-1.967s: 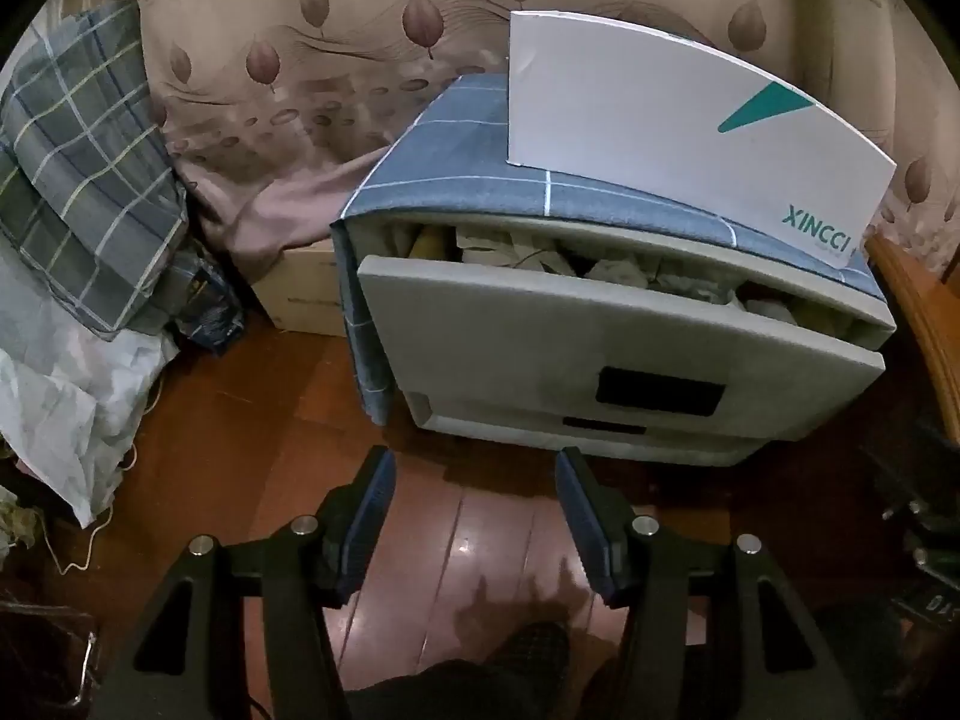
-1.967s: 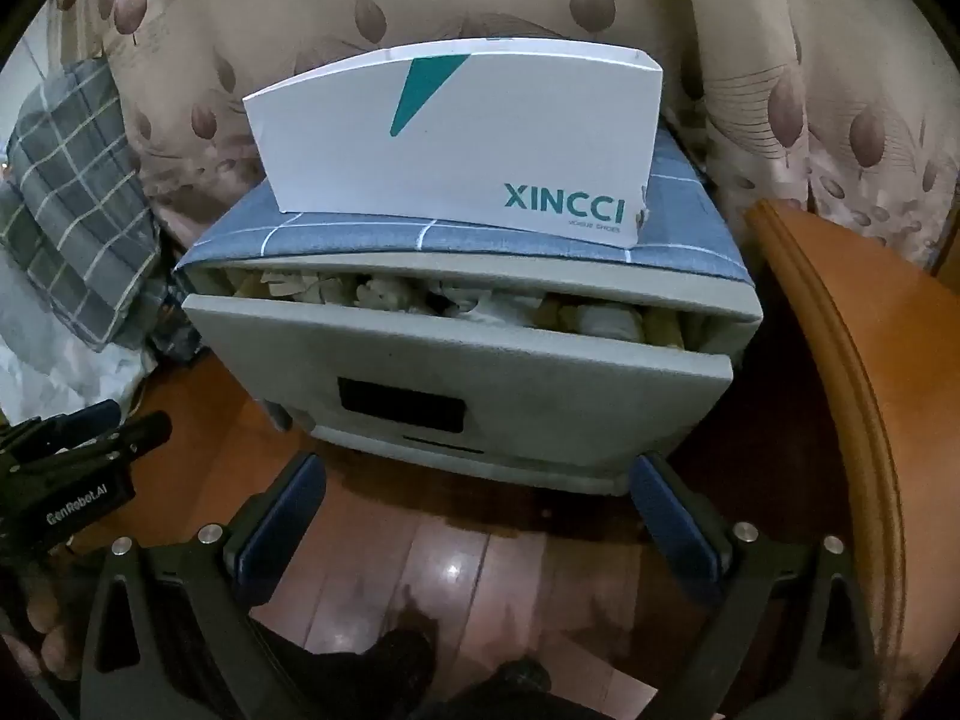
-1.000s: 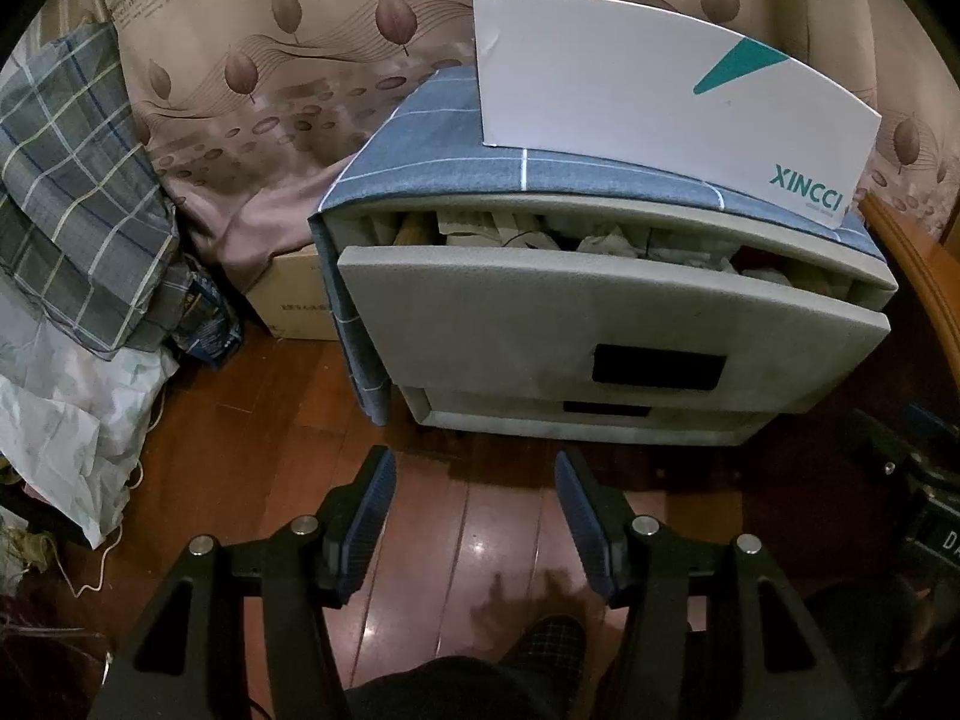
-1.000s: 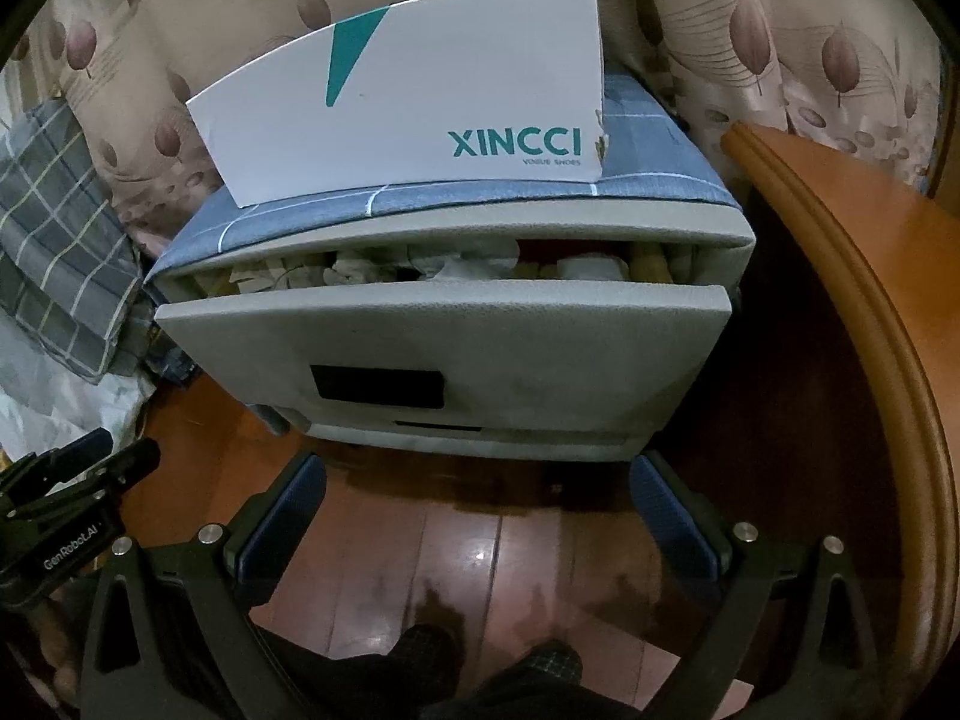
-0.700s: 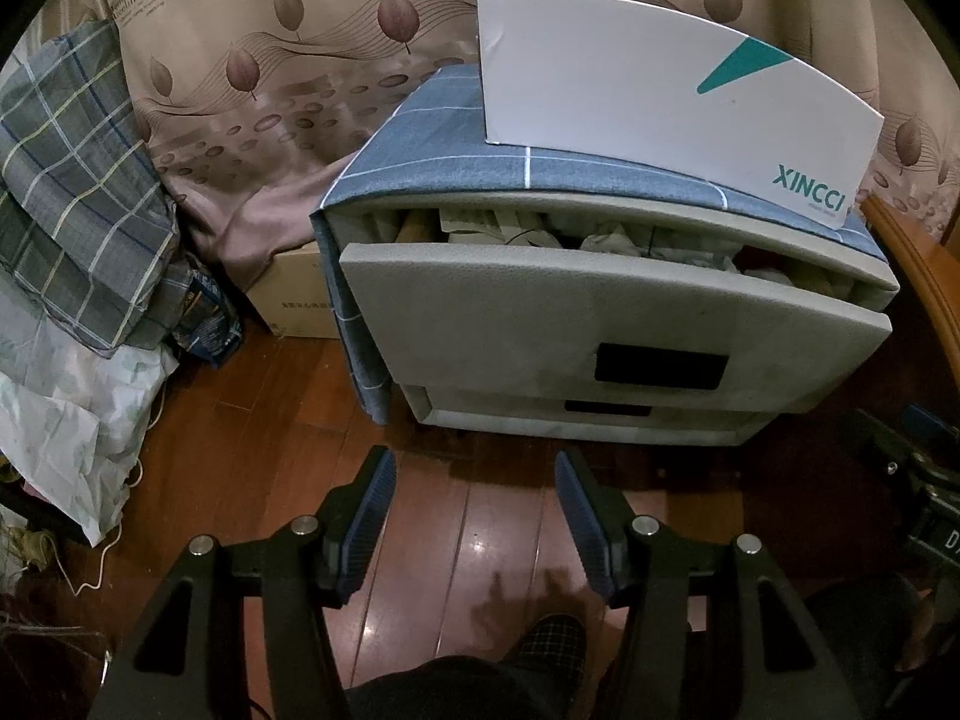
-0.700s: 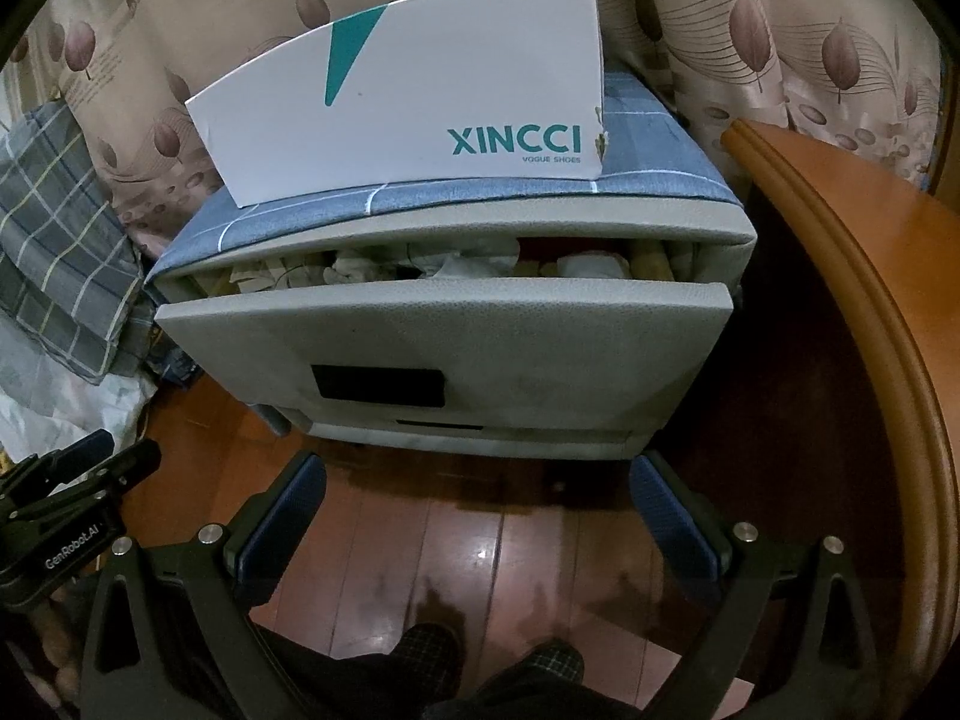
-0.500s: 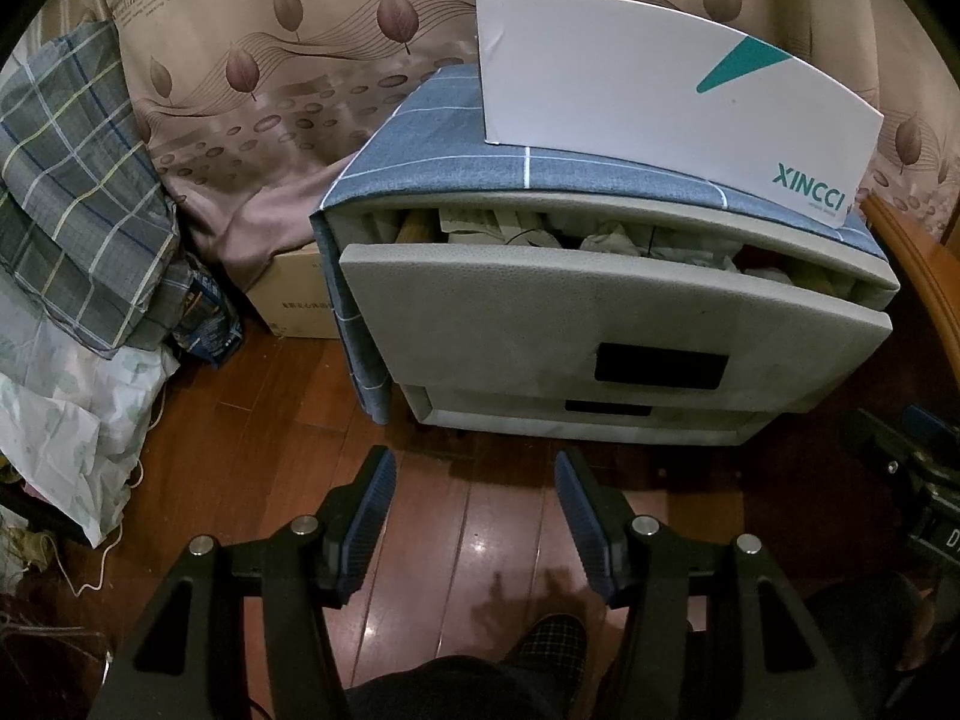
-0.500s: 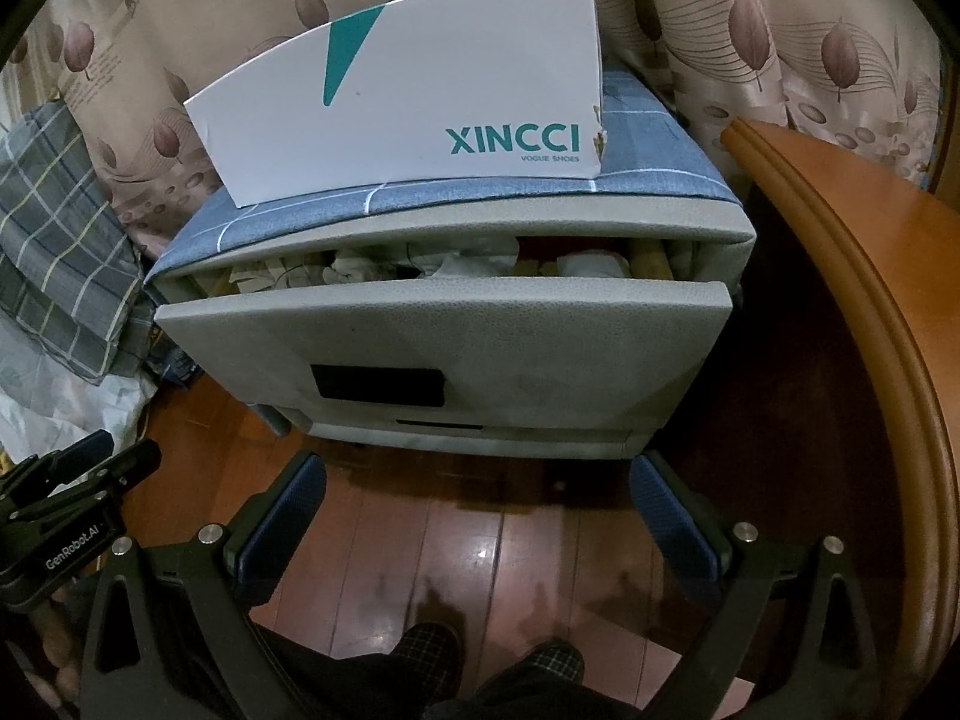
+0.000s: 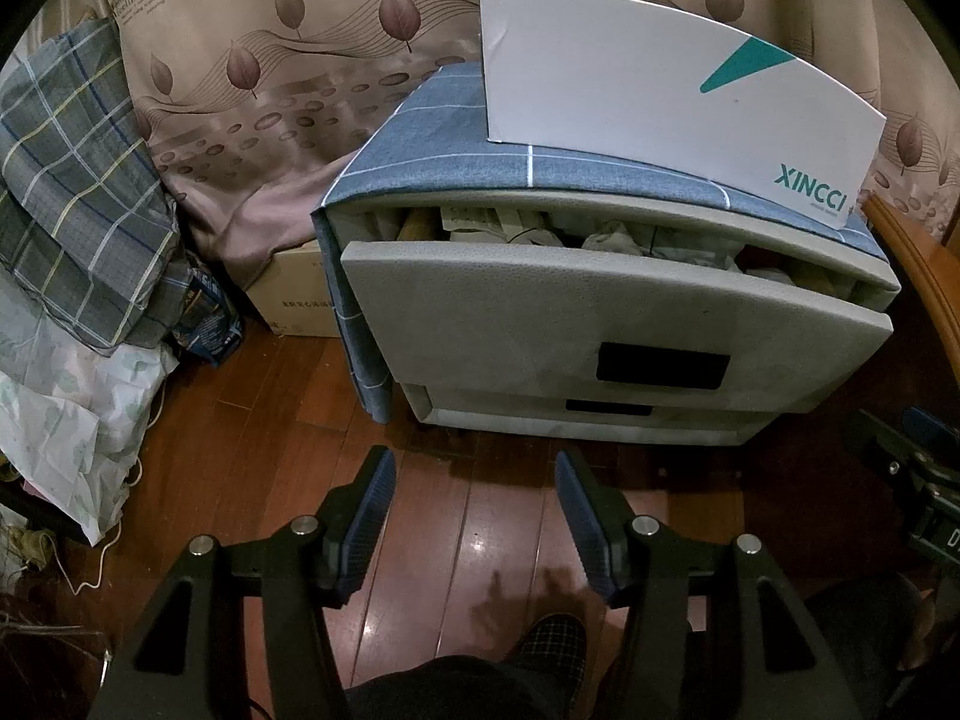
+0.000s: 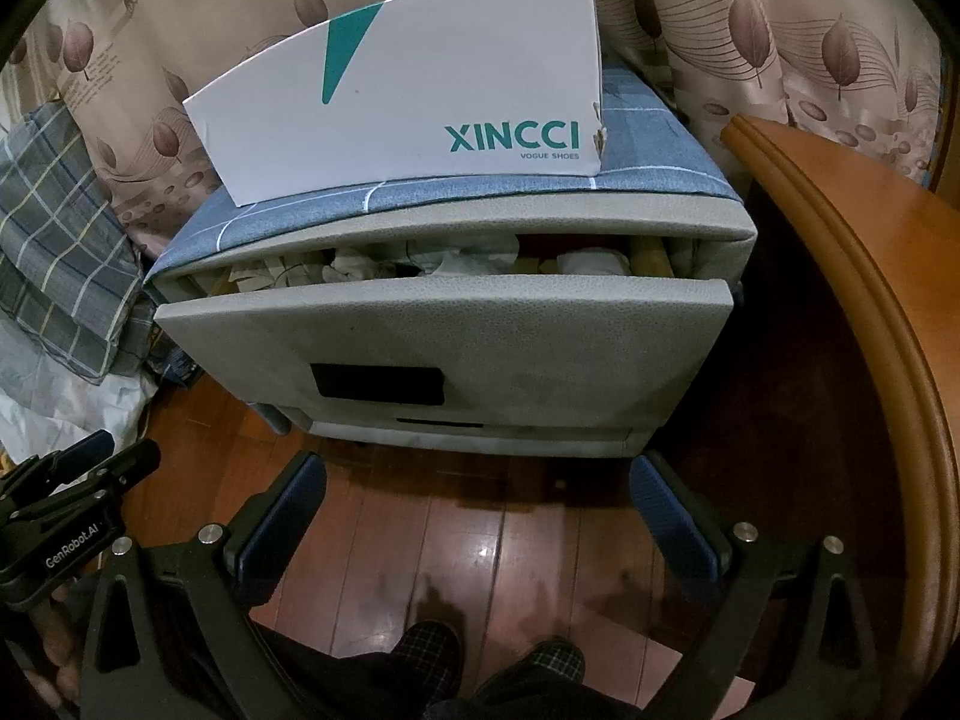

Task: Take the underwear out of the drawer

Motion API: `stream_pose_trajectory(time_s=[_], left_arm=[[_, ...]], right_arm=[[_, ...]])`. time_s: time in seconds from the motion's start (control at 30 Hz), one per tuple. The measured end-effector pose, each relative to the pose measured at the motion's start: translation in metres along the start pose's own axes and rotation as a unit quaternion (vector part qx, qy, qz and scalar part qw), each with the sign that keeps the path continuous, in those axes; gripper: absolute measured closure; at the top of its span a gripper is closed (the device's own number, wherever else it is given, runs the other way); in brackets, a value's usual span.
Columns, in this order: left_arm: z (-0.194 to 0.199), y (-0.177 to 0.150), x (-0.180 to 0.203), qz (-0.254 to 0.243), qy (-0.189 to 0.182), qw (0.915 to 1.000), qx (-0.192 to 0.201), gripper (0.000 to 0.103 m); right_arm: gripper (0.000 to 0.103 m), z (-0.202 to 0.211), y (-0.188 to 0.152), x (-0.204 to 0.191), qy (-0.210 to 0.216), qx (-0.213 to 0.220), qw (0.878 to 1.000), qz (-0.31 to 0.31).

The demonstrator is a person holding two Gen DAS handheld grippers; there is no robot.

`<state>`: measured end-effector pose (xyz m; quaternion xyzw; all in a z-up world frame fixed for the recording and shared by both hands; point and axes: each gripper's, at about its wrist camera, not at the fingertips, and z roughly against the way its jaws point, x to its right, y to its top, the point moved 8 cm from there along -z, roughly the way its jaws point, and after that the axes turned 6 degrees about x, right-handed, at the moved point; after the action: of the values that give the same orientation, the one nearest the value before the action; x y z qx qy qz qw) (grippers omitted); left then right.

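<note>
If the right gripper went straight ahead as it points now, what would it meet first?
Probably the grey front panel of the pulled-out drawer. The right gripper is open and empty over bare floor, aimed at that panel, below the clothes inside; depth is uncertain.

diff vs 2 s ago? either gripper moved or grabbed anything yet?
Only small camera drift: in both wrist views the nightstand sits slightly differently in frame than two seconds ago, mostly in the first second. Nothing grabbed. The left gripper and right gripper stay open and empty over the floor. The top drawer remains partly open, clothes untouched, shoe box still on top.
</note>
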<state>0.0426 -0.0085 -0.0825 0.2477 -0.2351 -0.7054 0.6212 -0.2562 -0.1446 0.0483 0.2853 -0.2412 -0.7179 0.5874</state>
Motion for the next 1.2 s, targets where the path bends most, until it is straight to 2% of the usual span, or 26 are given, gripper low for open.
stream_pose_trajectory(time_s=[0.8,1.2], left_arm=[[-0.003,-0.001,-0.004,0.008,-0.004,1.0000,-0.003,0.046],[0.006,0.021,-0.007,0.027,-0.034,0.9985,0.034,0.046]], right_arm=[[0.003,0.001,-0.001,0.000,0.000,0.002,1.000,0.003],[0.003,0.010,0.011,-0.001,0.002,0.010,1.000,0.008]])
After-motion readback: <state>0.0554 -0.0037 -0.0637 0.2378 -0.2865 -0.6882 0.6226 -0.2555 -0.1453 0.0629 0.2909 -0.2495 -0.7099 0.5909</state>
